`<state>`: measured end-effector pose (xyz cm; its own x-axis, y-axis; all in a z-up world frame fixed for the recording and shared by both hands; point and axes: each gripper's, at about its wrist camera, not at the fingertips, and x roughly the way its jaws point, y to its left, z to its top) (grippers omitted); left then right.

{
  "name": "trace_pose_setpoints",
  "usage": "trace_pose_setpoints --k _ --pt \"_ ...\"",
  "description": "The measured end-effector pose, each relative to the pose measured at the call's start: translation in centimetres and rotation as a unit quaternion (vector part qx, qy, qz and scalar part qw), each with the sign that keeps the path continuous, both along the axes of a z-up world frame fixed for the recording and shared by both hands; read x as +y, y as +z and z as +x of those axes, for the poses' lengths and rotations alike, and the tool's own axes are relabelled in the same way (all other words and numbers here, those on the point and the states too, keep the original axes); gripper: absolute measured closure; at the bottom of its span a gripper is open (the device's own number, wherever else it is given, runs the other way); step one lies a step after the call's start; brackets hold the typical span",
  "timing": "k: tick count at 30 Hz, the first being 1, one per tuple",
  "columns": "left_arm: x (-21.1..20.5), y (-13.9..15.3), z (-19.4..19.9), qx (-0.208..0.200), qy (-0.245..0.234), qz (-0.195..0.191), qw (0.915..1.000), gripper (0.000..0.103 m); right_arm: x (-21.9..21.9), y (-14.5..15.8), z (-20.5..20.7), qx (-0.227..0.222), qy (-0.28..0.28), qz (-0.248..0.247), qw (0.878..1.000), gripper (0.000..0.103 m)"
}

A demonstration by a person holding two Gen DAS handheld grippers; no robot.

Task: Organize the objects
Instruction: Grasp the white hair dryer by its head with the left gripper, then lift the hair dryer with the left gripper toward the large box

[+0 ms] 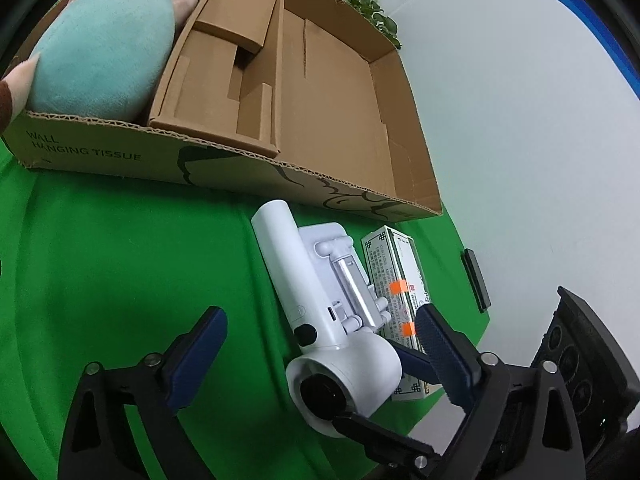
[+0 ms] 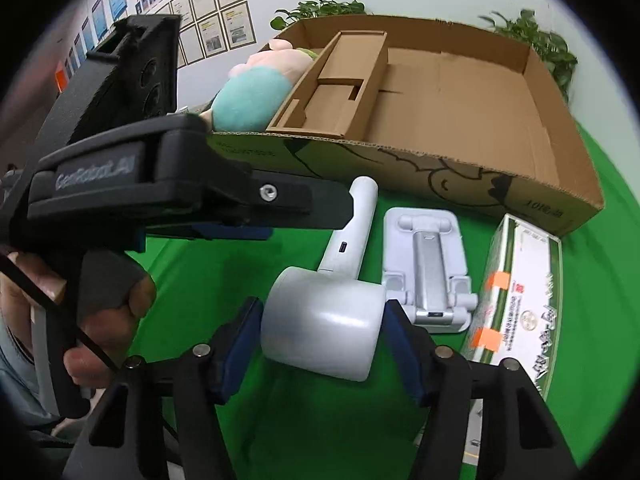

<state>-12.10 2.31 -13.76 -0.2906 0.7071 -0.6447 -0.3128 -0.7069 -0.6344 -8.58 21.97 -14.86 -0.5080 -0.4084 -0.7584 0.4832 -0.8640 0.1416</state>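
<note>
- Green cloth (image 2: 312, 420) covers the table, with a white handheld device (image 2: 324, 320), a white folding stand (image 2: 426, 268) and a green-and-white carton (image 2: 520, 292) lined up side by side just in front of a cardboard box (image 2: 460, 176).
- Right gripper (image 2: 324, 344) has its blue pads either side of the device's fat round head; the right one looks like it's touching, the left one I can't really tell.
- Left gripper (image 1: 320, 352) is spread wide just above the cloth, nothing in it, the device's head and handle between its fingers.
- A plush toy (image 1: 104, 52) sits in the box's left end beside a cardboard insert (image 1: 224, 76).
</note>
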Motion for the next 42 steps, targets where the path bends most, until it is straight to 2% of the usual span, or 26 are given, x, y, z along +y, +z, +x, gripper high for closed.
trace_pose_setpoints --k 3,6,9,13,14,18,22,25,34,36,39,40,42 --pt "0.0 -0.1 0.1 -0.009 -0.010 0.005 0.9999 0.017 0.0 0.1 -0.1 -0.011 -0.001 -0.008 1.000 0.043" --pt "0.1 0.0 0.6 -0.013 -0.018 0.012 0.9997 0.017 -0.1 0.3 -0.2 -0.034 -0.001 -0.022 0.999 0.043" --pt "0.5 -0.4 0.7 -0.019 -0.019 0.011 0.9996 0.017 -0.4 0.8 0.1 -0.030 0.004 -0.026 0.999 0.043" --pt "1.0 -0.9 0.6 -0.026 -0.023 -0.002 0.9994 0.018 0.0 0.0 -0.1 -0.055 0.008 -0.041 0.998 0.042" --pt "1.3 -1.0 0.6 -0.028 -0.024 -0.004 0.9993 0.022 0.1 -0.2 -0.1 -0.059 0.007 -0.046 0.997 0.042" --pt "1.8 -1.7 0.6 -0.043 -0.034 -0.015 0.9984 0.025 0.3 0.0 0.1 -0.051 0.008 -0.046 0.998 0.039" --pt "2.0 -2.0 0.6 -0.051 -0.040 -0.014 0.9978 0.025 0.6 0.4 0.2 -0.040 0.011 -0.052 0.998 0.022" --pt "2.0 -2.1 0.5 -0.054 -0.039 -0.014 0.9977 0.029 0.5 0.2 0.0 -0.043 0.013 -0.047 0.998 0.021" --pt "2.2 -2.4 0.1 -0.065 -0.035 -0.028 0.9969 0.053 0.3 -0.5 -0.3 -0.049 0.013 -0.039 0.998 0.021" --pt "2.3 -2.5 0.1 -0.063 -0.033 -0.039 0.9967 0.065 0.4 -0.8 -0.4 -0.057 0.008 -0.036 0.998 0.022" --pt "1.9 -2.3 0.3 -0.060 -0.031 -0.043 0.9968 0.067 0.2 -1.5 -0.2 -0.072 0.009 -0.032 0.997 0.028" --pt "1.8 -2.3 0.4 -0.059 -0.029 -0.043 0.9969 0.067 0.0 -1.7 -0.1 -0.077 0.012 -0.032 0.996 0.034" --pt "1.9 -2.3 0.6 -0.057 -0.027 -0.046 0.9970 0.068 -0.5 -1.8 0.3 -0.068 0.012 -0.017 0.997 0.036"
